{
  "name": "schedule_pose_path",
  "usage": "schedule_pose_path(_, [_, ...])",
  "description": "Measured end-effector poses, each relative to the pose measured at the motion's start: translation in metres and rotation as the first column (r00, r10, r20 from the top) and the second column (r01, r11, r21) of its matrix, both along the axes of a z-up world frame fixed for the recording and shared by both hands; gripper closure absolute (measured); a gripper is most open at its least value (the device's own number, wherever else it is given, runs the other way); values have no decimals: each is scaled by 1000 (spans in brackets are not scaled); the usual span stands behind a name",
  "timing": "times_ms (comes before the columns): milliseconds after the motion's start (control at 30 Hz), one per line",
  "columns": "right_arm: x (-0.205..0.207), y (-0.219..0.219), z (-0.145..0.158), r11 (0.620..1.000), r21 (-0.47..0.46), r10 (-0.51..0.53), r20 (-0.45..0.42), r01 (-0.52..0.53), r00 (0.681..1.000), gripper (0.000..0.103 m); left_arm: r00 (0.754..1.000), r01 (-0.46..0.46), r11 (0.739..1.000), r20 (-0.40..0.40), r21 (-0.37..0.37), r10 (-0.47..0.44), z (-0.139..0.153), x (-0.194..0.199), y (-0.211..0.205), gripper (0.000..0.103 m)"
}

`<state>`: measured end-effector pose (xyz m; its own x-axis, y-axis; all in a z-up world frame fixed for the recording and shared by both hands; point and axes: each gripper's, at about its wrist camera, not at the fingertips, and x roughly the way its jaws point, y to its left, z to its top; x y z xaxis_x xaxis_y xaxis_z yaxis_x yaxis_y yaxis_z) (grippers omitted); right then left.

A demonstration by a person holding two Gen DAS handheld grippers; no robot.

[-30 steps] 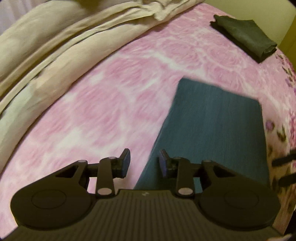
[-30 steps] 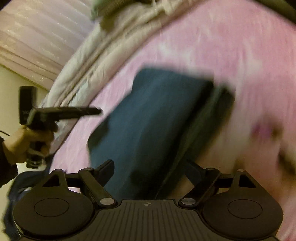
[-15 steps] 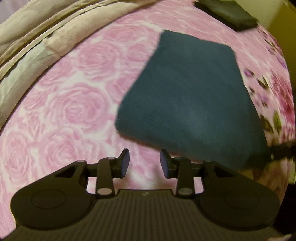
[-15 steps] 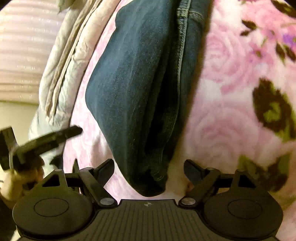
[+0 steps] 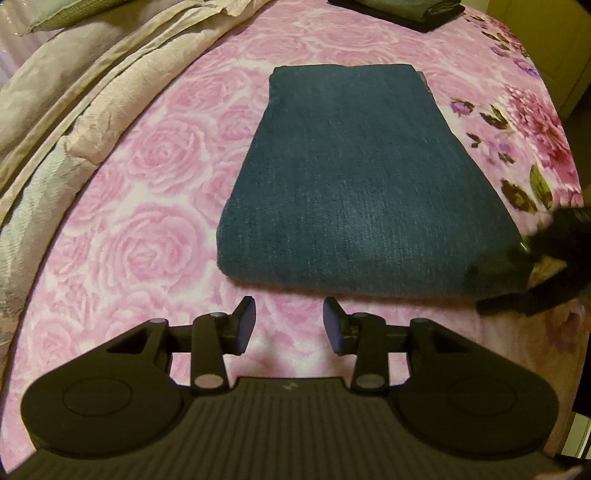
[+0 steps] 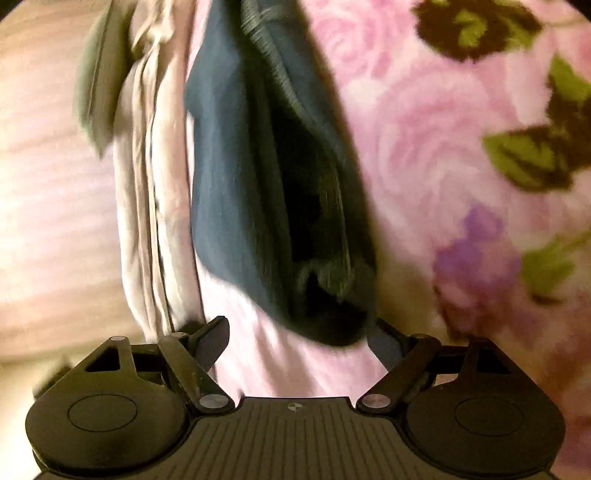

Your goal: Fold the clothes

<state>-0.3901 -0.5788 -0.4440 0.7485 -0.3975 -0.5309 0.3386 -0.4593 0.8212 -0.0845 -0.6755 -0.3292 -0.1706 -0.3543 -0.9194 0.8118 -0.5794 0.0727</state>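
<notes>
Folded dark blue jeans [image 5: 362, 184] lie flat on the pink rose bedspread [image 5: 147, 221]. My left gripper [image 5: 290, 325] is open and empty, just in front of the jeans' near folded edge, not touching. My right gripper [image 6: 299, 343] is open wide, its jaws either side of the jeans' corner [image 6: 280, 206], seen end-on and blurred. It also shows in the left wrist view [image 5: 532, 280] as a dark shape at the jeans' near right corner.
A crumpled beige quilt [image 5: 74, 92] lies along the left side of the bed, also in the right wrist view [image 6: 147, 184]. A folded dark grey-green garment [image 5: 402, 9] sits at the far edge. The bed's edge drops off at right.
My left gripper has pulled back and squared up to the jeans, which now lie centred ahead. My right gripper moved closer to the jeans' corner. Both stayed open.
</notes>
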Motion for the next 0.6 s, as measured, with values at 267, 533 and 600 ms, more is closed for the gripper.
schedule_pose_path(267, [-26, -39, 34, 998, 4, 57, -71, -57, 996, 83, 1000, 2, 1000, -9, 26, -2, 13, -18, 5, 67])
schedule_pose_path(533, [-179, -102, 115, 988, -82, 98, -322, -131, 942, 84, 994, 55, 998, -98, 33, -51, 30, -66, 1, 67])
schedule_pose_path(600, [-220, -131, 130, 980, -115, 96, -437, -161, 894, 84, 991, 73, 997, -114, 37, -69, 29, -84, -3, 66])
